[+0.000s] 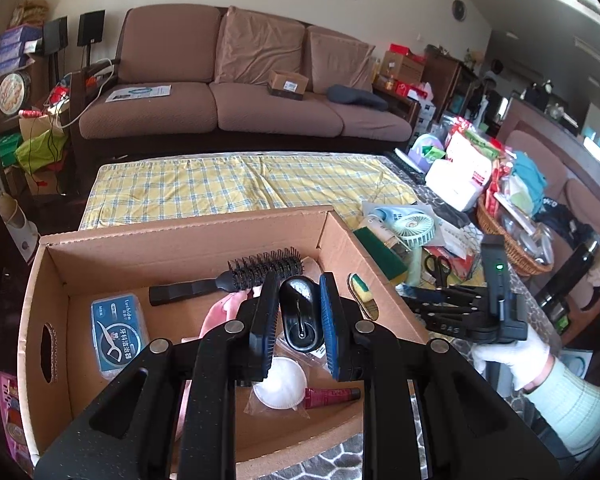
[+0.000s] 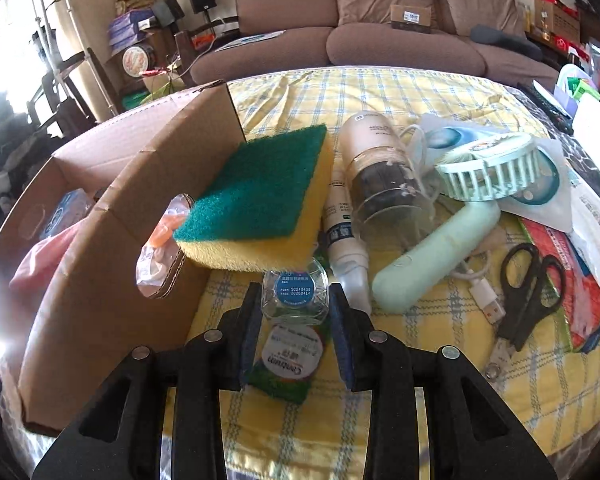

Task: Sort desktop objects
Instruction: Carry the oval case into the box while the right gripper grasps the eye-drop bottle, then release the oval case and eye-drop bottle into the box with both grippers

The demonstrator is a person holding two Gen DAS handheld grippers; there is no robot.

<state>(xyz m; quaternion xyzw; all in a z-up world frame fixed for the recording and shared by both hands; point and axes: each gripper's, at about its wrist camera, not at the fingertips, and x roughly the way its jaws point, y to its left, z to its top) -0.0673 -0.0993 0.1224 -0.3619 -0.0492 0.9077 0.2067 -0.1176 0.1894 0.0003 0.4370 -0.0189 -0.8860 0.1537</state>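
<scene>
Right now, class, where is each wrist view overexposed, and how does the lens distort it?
Right wrist view: daylight blows out the left edge beside the cardboard box; the yellow plaid cloth bulges. Left wrist view: exposure is even, with no glare; the sofa bows, and the corners are black.

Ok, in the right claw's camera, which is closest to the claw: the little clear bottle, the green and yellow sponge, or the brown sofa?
1. Little clear bottle: between the right claw's fingers.
2. Green and yellow sponge: just beyond the bottle, leaning against the cardboard box.
3. Brown sofa: far back, past the table.
</scene>
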